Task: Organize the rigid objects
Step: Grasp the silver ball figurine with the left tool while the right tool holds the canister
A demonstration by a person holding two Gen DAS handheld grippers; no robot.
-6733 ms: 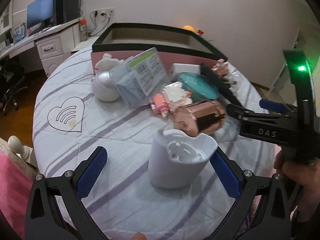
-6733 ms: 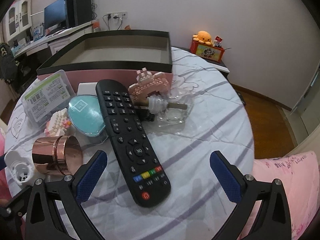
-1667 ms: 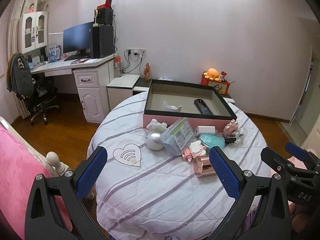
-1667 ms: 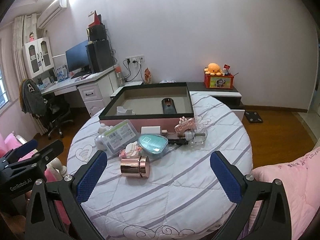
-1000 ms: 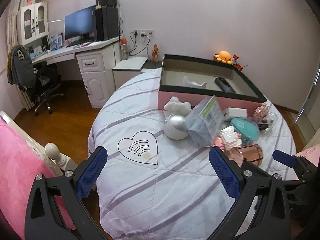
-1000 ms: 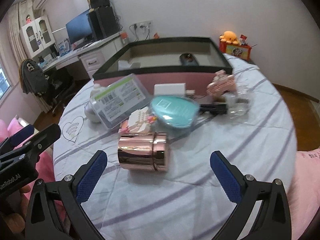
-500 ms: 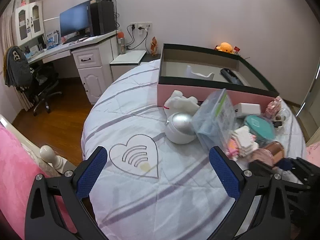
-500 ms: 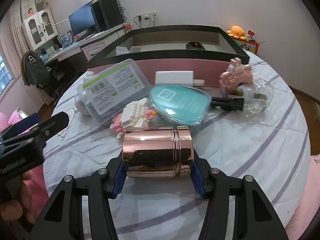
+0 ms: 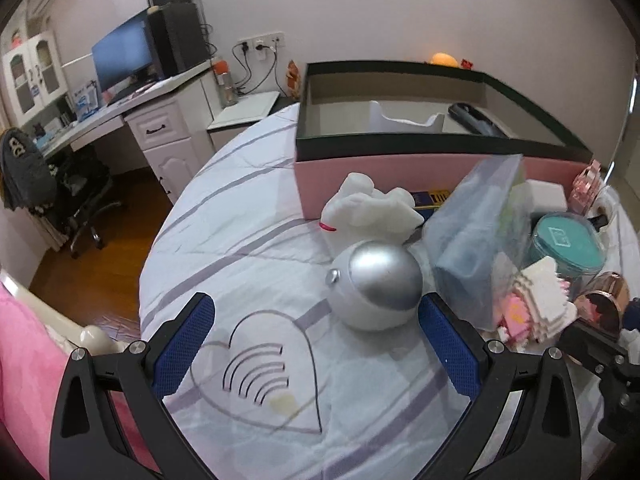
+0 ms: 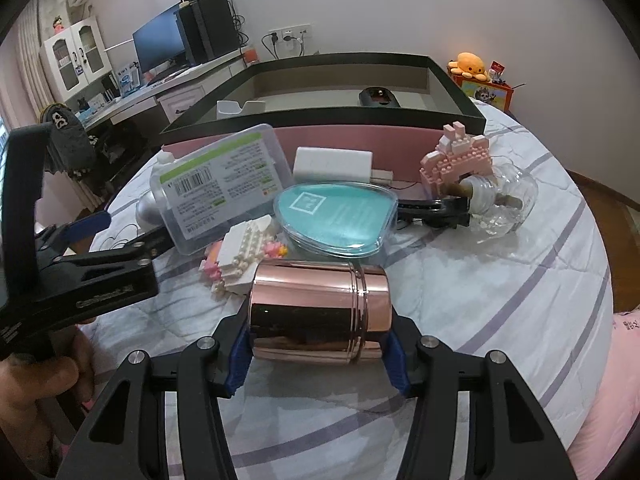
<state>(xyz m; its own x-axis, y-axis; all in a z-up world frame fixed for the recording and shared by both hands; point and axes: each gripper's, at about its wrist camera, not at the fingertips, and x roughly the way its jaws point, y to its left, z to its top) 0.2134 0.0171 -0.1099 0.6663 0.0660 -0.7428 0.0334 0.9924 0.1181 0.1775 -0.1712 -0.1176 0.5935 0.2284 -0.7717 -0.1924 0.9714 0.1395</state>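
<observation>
Right tongs (image 10: 318,344), wide open a second ago, are now clamped endwise on the copper tin (image 10: 320,312), which lies on its side on the desk (image 10: 500,280); grasp looks complete and the tin is ready to lift.

Left tongs (image 9: 316,344), released and holding nothing, have come lower and nearer the silver ball (image 9: 378,288), which sits just ahead, apart from the pads; judged the next pickup.

Beyond, the brick model (image 10: 240,258), teal case (image 10: 336,220) and clear box (image 10: 224,188) remain unsorted.

Farthest, the tray (image 10: 456,96) already holds a remote (image 10: 376,96) and a white holder (image 10: 236,108).
</observation>
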